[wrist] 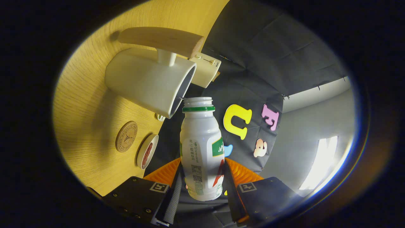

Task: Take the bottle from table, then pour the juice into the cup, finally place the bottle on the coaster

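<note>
Gripper view: the rolled-over gripper (pixel 202 186) pinches the uncapped bottle (pixel 201 148), mouth at the cup (pixel 148 84) rim.

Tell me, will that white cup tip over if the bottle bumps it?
Probably not easily. The cup looks wide and thick-walled, so likely heavy and steady on the table. It looks glazed, so perhaps slippery and breakable. The bottle, gripped between both fingers, has its open mouth by the cup's rim.
</note>
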